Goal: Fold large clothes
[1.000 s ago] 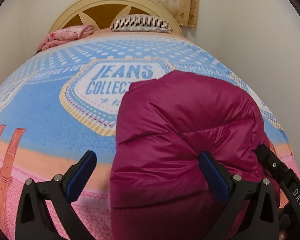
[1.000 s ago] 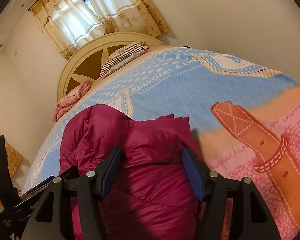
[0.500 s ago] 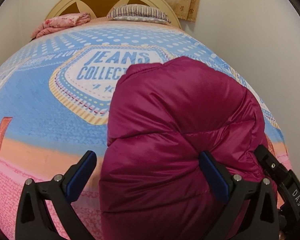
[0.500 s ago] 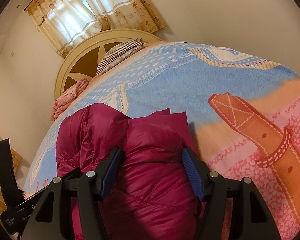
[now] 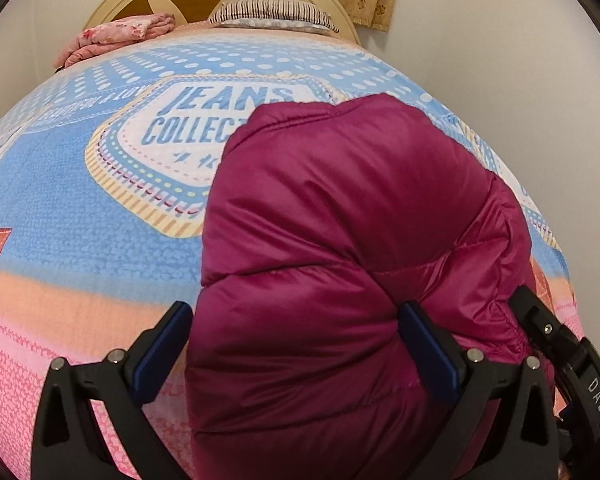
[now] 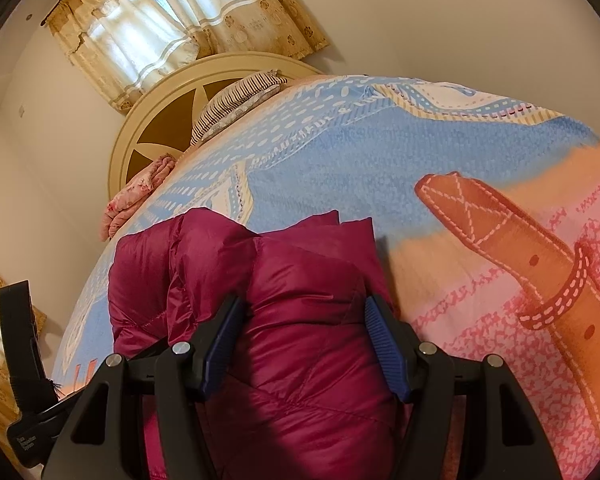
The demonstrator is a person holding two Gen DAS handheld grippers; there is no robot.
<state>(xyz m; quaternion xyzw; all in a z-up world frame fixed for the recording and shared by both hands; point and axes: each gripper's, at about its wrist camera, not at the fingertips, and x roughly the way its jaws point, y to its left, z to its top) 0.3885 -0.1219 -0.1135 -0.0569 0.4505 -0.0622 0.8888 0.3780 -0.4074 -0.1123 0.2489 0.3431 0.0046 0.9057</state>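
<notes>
A magenta puffer jacket (image 5: 340, 240) lies bunched and folded over on the bed's printed blanket (image 5: 80, 220); it also shows in the right wrist view (image 6: 300, 300). My left gripper (image 5: 296, 352) is wide open, its blue pads on either side of the jacket's near bulge. My right gripper (image 6: 304, 340) is open too, its fingers straddling a padded fold of the jacket. The right gripper's body shows at the left view's right edge (image 5: 572, 360). The jacket's underside is hidden.
A striped pillow (image 5: 272, 12) and a folded pink floral cloth (image 5: 116, 36) lie at the cream headboard (image 6: 160, 120). Curtains (image 6: 160, 28) hang behind it. A plain wall runs along the bed's right side (image 5: 500, 60).
Both views have shifted a little closer over the jacket. The jacket's bulge looks larger and further left in the left view. Both grippers stay open.
</notes>
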